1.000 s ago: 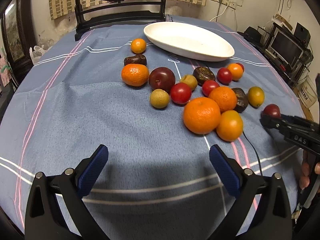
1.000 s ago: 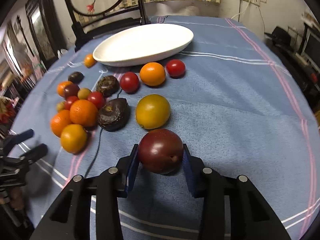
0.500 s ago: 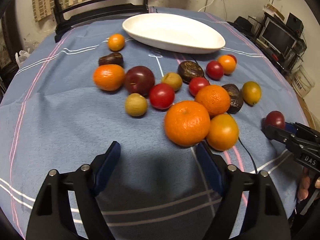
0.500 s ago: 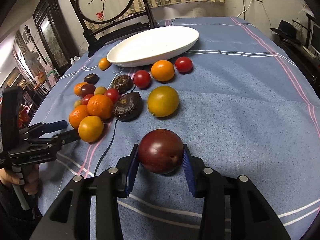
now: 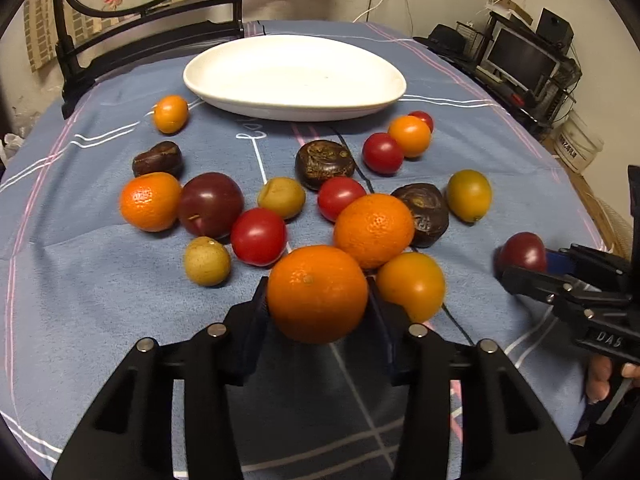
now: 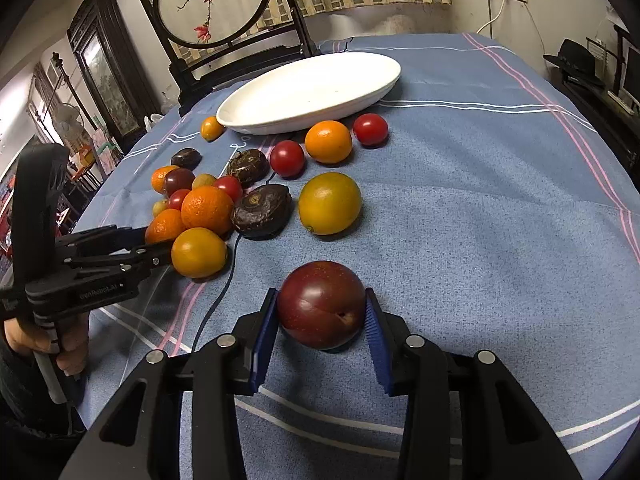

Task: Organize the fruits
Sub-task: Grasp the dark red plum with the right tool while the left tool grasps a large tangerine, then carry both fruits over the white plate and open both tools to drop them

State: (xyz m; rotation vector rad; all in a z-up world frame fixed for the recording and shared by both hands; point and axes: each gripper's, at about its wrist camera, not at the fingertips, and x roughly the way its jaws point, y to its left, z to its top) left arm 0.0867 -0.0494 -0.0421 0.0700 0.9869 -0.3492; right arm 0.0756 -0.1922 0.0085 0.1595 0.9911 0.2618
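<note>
Several fruits lie on a blue tablecloth in front of an empty white oval plate (image 5: 296, 76). My left gripper (image 5: 316, 300) has its jaws against both sides of a large orange (image 5: 317, 293) at the near edge of the pile. My right gripper (image 6: 322, 314) is shut on a dark red plum (image 6: 322, 304), apart from the pile at the right; that plum also shows in the left wrist view (image 5: 522, 250). Around the orange lie a second orange (image 5: 373, 230), a yellow-orange fruit (image 5: 410, 284), a red tomato (image 5: 258, 236) and a dark wrinkled fruit (image 5: 424, 208).
A dark wooden screen stand (image 6: 224, 40) stands behind the plate. A black cable (image 6: 218, 292) runs across the cloth between the grippers. A yellow-green citrus (image 6: 329, 203) lies just ahead of the right gripper. Shelves with a monitor (image 5: 520, 56) stand off the table's right side.
My left gripper moved forward to the pile and closed its jaws around the large orange. My right gripper stayed shut on the plum and hardly moved.
</note>
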